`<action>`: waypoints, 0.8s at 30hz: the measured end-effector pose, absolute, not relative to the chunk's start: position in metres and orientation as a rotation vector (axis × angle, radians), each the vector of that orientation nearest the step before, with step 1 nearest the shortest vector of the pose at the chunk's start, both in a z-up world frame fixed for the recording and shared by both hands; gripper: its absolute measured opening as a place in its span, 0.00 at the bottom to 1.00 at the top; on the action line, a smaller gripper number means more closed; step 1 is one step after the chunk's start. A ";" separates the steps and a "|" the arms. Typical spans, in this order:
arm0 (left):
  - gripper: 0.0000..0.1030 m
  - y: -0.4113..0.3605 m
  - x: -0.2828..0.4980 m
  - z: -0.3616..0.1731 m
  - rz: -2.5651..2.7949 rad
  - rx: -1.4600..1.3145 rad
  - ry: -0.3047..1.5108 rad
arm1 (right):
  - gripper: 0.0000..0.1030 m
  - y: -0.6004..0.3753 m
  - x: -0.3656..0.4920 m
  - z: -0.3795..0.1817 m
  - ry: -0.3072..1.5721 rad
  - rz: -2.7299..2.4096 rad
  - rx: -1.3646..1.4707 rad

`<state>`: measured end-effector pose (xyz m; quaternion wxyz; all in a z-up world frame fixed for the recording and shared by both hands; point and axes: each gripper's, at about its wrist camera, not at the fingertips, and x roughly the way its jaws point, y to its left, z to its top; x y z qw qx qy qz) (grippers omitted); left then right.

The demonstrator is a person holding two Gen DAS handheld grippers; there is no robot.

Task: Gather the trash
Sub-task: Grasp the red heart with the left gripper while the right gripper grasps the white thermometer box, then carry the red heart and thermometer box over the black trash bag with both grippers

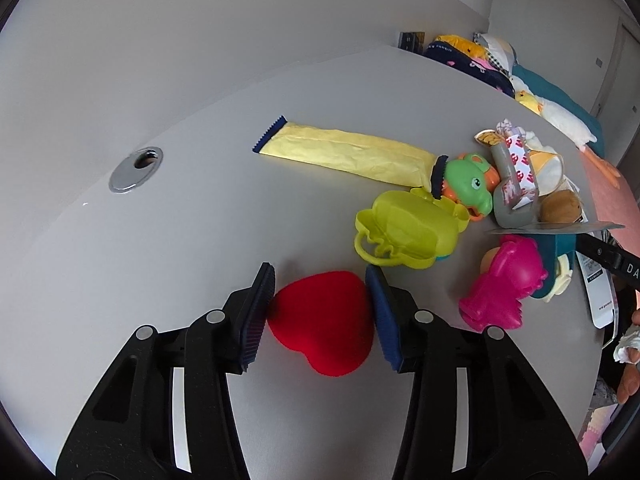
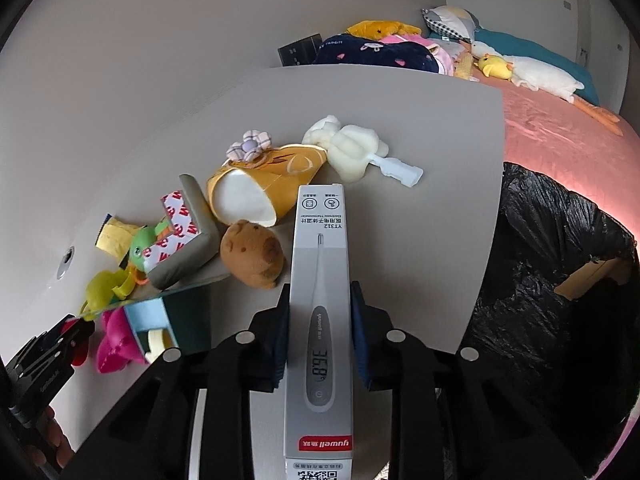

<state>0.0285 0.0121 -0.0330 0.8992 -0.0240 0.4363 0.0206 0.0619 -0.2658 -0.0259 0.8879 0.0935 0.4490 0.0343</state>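
- Grey surface (image 1: 160, 240) with a metal cable hole (image 1: 136, 169) near its far edge.
- Bed with a pink cover (image 2: 560, 136) beyond the surface.
- White goose plush (image 2: 540, 74) lying on the bed, a yellow chick plush (image 2: 494, 66) just beside it.
- Teal pillow (image 2: 520, 46) behind the goose.
- Pile of dark blue and yellow soft things (image 2: 372, 50) at the bed's head.

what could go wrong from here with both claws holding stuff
1. The right claw grips the long thermometer box near its middle; swinging toward the black trash bag could sweep the brown plush or paper cup.
2. The left claw brackets the red heart, probably not trash; it may get binned wrongly.
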 end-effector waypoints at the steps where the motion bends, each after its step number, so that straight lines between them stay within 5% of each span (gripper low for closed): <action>1: 0.45 0.012 0.027 -0.031 0.045 -0.052 0.900 | 0.28 -0.267 0.060 -0.024 0.929 0.079 0.201; 24: 0.45 -0.057 -0.012 0.035 -0.045 -0.055 0.737 | 0.28 -0.319 -0.003 0.025 0.789 0.087 0.253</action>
